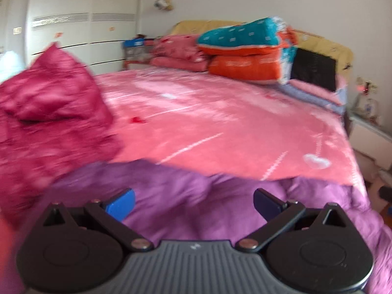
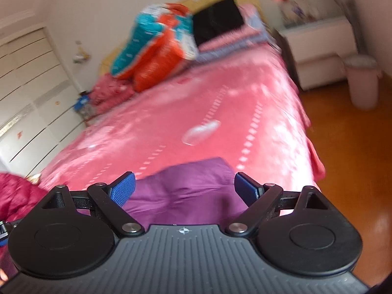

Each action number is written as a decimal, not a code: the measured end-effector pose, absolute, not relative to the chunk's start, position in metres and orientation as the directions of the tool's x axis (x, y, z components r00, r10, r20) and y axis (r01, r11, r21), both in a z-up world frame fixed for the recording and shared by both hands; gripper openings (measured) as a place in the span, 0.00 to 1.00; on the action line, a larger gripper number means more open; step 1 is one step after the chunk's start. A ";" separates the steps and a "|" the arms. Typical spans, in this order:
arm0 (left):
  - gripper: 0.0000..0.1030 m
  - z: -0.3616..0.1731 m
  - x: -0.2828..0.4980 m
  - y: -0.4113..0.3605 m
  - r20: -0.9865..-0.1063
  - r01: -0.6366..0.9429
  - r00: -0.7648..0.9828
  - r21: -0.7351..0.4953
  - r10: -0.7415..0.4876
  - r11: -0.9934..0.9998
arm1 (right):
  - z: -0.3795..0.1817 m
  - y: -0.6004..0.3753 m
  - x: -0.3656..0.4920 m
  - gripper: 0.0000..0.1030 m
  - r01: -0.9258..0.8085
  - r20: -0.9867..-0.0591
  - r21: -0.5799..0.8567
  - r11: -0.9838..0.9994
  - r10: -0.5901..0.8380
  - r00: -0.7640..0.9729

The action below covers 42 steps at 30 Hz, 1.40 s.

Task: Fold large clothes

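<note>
A purple padded garment (image 1: 196,196) lies on the near end of the pink bed (image 1: 220,122). It also shows in the right wrist view (image 2: 188,191). A crimson padded garment (image 1: 49,112) is bunched up at the left, and its edge shows in the right wrist view (image 2: 17,193). My left gripper (image 1: 193,203) is open and empty above the purple garment. My right gripper (image 2: 183,188) is open and empty above the purple garment near the bed's right side. Both views are blurred by motion.
Folded quilts in teal and orange (image 1: 247,51) and pink bedding (image 1: 178,51) are stacked at the headboard, beside a black cushion (image 1: 313,69). A white wardrobe (image 1: 80,24) stands at the left. A nightstand (image 2: 321,49), a pink bin (image 2: 362,80) and wooden floor (image 2: 348,161) lie right of the bed.
</note>
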State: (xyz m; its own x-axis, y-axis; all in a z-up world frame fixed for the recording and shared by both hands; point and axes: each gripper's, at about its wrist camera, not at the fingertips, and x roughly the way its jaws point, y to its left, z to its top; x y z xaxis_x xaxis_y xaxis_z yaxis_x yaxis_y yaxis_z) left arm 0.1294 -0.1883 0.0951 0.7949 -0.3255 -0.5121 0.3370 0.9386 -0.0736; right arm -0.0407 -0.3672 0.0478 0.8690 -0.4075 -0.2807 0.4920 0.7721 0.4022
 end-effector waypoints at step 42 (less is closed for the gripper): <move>0.99 0.087 -0.002 0.013 -0.619 0.327 0.661 -0.270 -0.423 0.906 | 0.011 -0.174 -0.149 1.00 0.364 -0.584 0.006 0.932 -0.292 0.758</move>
State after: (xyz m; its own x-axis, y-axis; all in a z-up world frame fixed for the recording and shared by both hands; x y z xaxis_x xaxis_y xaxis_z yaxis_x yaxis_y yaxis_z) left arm -0.0024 0.0134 0.0867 0.6610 -0.4235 -0.6194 0.3274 0.9056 -0.2697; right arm -0.1487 -0.1745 0.0106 0.7575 -0.2917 -0.5840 0.3635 0.9316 0.0062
